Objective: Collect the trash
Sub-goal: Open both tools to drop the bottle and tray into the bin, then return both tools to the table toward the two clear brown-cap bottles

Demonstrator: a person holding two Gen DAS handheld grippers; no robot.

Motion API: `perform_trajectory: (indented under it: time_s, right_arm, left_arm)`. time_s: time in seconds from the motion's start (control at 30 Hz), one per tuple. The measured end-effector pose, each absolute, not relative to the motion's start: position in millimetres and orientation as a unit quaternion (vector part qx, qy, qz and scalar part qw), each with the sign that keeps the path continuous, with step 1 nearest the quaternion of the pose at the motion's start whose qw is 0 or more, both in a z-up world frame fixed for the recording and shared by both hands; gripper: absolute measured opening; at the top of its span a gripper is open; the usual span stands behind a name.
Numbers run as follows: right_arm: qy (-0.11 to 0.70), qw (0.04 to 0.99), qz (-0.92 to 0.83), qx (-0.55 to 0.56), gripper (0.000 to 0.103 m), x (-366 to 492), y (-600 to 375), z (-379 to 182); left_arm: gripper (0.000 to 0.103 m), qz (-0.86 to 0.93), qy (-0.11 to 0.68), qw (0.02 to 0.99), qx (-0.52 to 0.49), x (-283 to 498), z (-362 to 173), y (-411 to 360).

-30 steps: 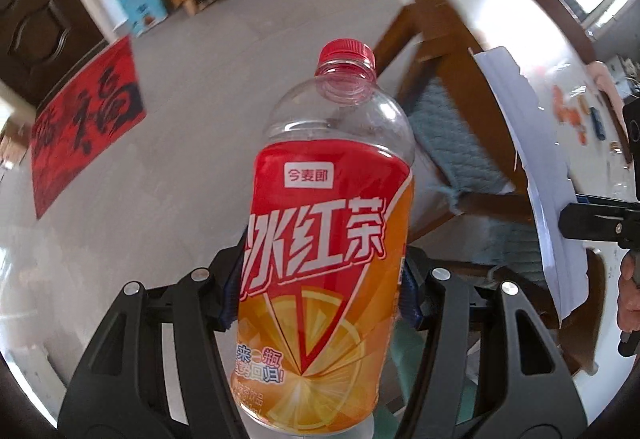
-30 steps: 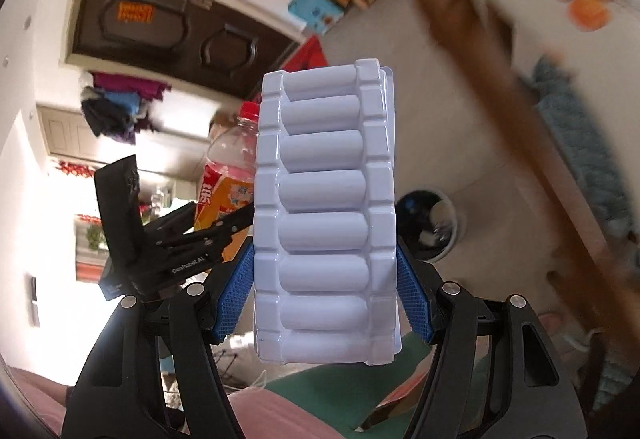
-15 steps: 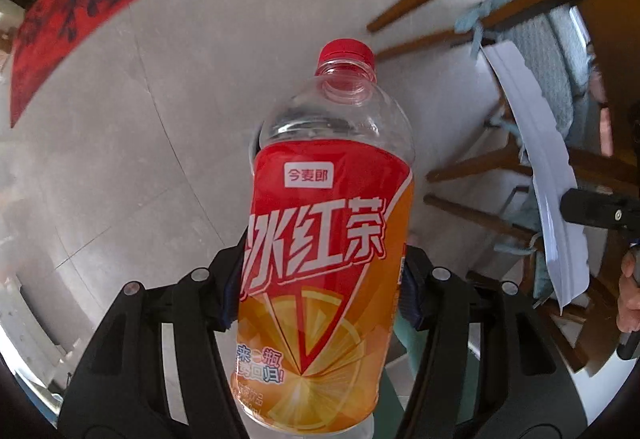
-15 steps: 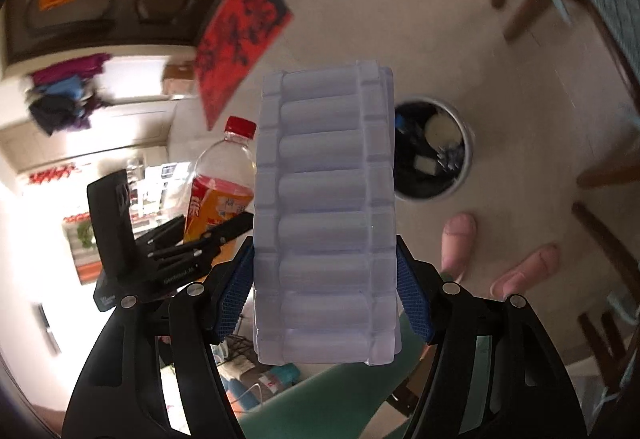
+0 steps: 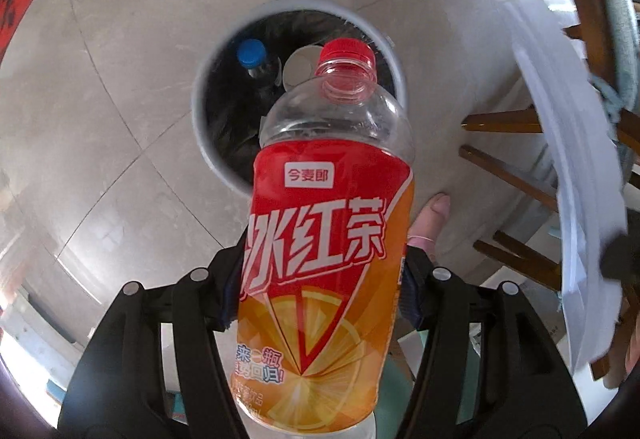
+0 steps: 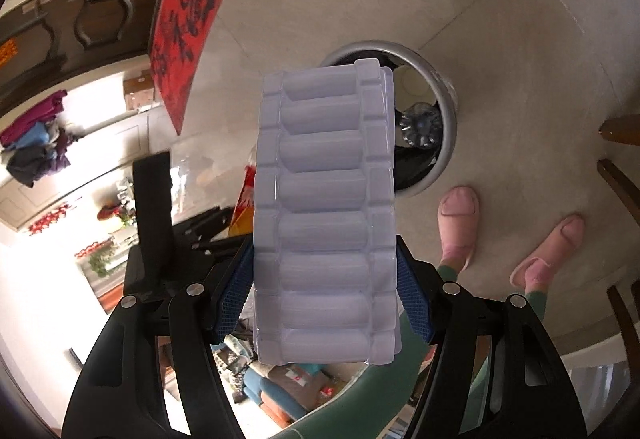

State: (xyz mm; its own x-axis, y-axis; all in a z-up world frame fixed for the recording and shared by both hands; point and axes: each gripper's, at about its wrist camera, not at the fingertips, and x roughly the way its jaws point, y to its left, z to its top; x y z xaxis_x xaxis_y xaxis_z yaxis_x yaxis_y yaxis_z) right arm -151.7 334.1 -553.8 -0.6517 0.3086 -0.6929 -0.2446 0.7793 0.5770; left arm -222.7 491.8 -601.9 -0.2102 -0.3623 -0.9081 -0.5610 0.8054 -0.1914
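My left gripper (image 5: 320, 295) is shut on an empty iced-tea bottle (image 5: 324, 239) with a red and orange label and a red cap. It holds the bottle above a round grey trash bin (image 5: 200, 107) lined in black, which holds a blue-capped bottle (image 5: 251, 53) and a paper cup. My right gripper (image 6: 326, 299) is shut on a pale ribbed plastic tray (image 6: 326, 207), also held over the trash bin (image 6: 448, 119). The left gripper (image 6: 192, 235) and a sliver of the bottle show behind the tray in the right wrist view.
Wooden chair legs (image 5: 504, 167) and a white sheet (image 5: 576, 167) stand to the right of the bin. The person's pink slippers (image 6: 458, 223) stand on the grey tile floor beside the bin. A red banner (image 6: 180, 31) lies by a dark door.
Both grippers have tipped downward and moved over the trash bin, which now sits under the bottle and the tray. Both holds are unchanged.
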Motion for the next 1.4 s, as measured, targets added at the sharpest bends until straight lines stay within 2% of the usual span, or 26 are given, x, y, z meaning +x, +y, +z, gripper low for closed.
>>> perform_trajectory:
  time_s: [0.07, 0.2, 0.53, 0.67, 0.8, 0.93, 1.4]
  right_arm:
    - [0.847, 0.418, 0.328, 0.027, 0.066, -145.4, 329.3, -567.7]
    - [0.846, 0.420, 0.327, 0.036, 0.066, -136.7, 327.1, -576.0]
    - [0.850, 0.404, 0.336, 0.043, 0.067, -136.7, 333.7, -588.2]
    - [0.856, 0.390, 0.336, 0.047, 0.070, -145.8, 341.9, -609.0]
    - [0.865, 0.381, 0.324, 0.031, 0.074, -157.7, 350.6, -631.2]
    - [0.873, 0.374, 0.314, 0.017, 0.077, -170.9, 354.2, -645.7]
    - [0.866, 0.376, 0.328, 0.019, 0.079, -181.9, 362.7, -626.3]
  left_arm:
    - [0.066, 0.093, 0.775, 0.545, -0.304, -218.1, -616.2, 487.4]
    - [0.071, 0.086, 0.779, 0.541, -0.306, -208.0, -635.1, 487.0]
    - [0.071, 0.097, 0.769, 0.554, -0.305, -211.4, -613.7, 482.8]
    - [0.071, 0.117, 0.774, 0.546, -0.299, -223.0, -623.0, 490.4]
    - [0.078, 0.133, 0.781, 0.532, -0.300, -242.5, -637.5, 497.0]
    - [0.078, 0.143, 0.784, 0.527, -0.296, -257.7, -642.0, 499.1]
    - [0.078, 0.160, 0.762, 0.542, -0.315, -280.9, -620.9, 509.8]
